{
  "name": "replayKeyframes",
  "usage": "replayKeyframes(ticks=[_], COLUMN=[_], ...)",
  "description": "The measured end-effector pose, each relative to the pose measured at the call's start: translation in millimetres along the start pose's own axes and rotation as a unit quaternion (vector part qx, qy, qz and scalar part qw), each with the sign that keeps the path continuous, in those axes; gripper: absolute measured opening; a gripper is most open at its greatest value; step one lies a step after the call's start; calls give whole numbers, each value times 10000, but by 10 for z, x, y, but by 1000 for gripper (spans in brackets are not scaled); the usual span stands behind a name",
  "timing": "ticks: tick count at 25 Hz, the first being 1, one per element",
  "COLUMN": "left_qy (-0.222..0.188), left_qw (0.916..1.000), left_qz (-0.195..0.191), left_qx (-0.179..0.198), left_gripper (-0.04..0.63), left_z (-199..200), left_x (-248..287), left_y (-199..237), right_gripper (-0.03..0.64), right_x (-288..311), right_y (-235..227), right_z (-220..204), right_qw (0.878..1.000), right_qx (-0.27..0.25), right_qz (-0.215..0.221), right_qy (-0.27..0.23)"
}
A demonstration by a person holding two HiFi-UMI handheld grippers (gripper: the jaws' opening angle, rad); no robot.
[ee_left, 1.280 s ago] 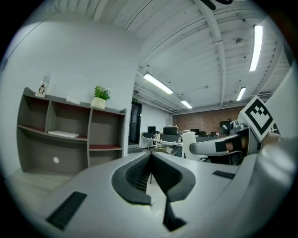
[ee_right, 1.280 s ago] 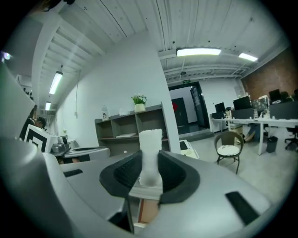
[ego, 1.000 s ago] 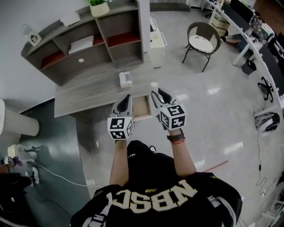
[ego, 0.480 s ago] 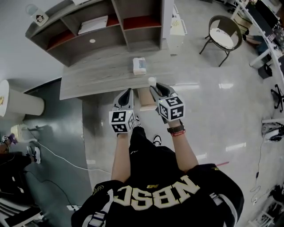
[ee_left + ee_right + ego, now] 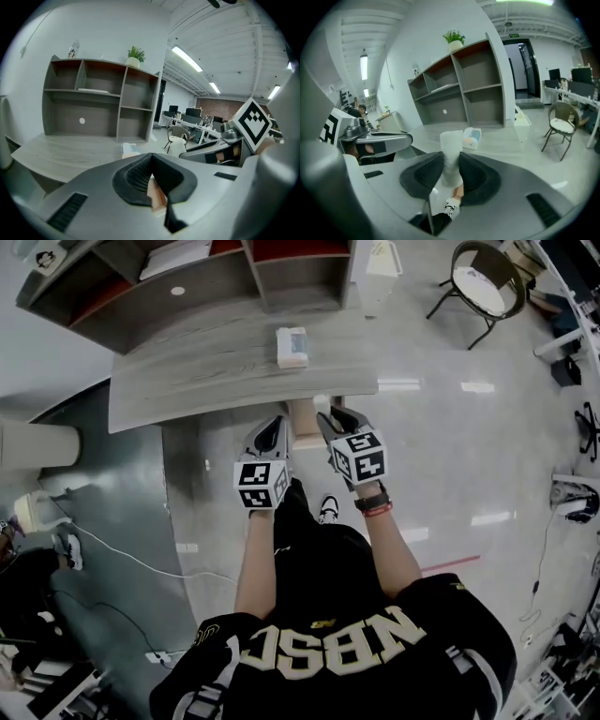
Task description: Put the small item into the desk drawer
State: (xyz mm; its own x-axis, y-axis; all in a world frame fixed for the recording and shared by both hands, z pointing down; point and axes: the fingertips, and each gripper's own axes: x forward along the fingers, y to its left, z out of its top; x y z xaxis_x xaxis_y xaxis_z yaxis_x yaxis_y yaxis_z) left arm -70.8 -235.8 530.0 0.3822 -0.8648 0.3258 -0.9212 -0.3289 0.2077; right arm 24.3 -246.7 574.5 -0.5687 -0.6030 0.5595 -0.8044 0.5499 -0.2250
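Observation:
The small item (image 5: 450, 149) is a white, cup-like cylinder, and my right gripper (image 5: 451, 165) is shut on it, pads pressing both its sides. In the head view this gripper (image 5: 331, 415) holds the item (image 5: 322, 404) at the desk's front edge, just right of the open light-wood drawer (image 5: 305, 424). My left gripper (image 5: 273, 426) hangs left of the drawer. Its jaws are shut with nothing between them (image 5: 151, 161). A strip of the drawer's wood (image 5: 157, 198) shows behind them.
The grey desk (image 5: 187, 381) carries a tissue box (image 5: 292, 346) near its right end. A shelf unit (image 5: 216, 277) stands behind it and a chair (image 5: 476, 277) to the far right. The person's legs and a shoe (image 5: 326, 510) are below the grippers.
The desk and shelves have slid upward in the head view as the head moved. Both grippers stay beside the open drawer, the right one still holding the white item.

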Motion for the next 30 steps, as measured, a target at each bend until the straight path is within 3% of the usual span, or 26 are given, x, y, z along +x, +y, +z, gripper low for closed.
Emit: replayKeyframes(ticks=[6, 15, 22, 30], left_qy=[397, 799, 984, 1216], left_qw=[9991, 9968, 9948, 9916], left_qz=[-15, -39, -81, -102], left_qx=[176, -62, -243, -421], left_gripper=[12, 12, 12, 12], left_z=[-361, -792, -1047, -1278], left_x=[269, 440, 533, 632], left_y=[31, 226, 363, 424], right_gripper=[115, 115, 115, 115], right_x=[301, 703, 1048, 1328], right_y=[-101, -165, -178, -302], right_z=[-416, -899, -1228, -1654], right_qw=[9987, 9933, 9867, 9700], right_qx=[-46, -133, -536, -1079], right_qz=[27, 124, 305, 513], right_qy=[506, 1142, 1504, 2117])
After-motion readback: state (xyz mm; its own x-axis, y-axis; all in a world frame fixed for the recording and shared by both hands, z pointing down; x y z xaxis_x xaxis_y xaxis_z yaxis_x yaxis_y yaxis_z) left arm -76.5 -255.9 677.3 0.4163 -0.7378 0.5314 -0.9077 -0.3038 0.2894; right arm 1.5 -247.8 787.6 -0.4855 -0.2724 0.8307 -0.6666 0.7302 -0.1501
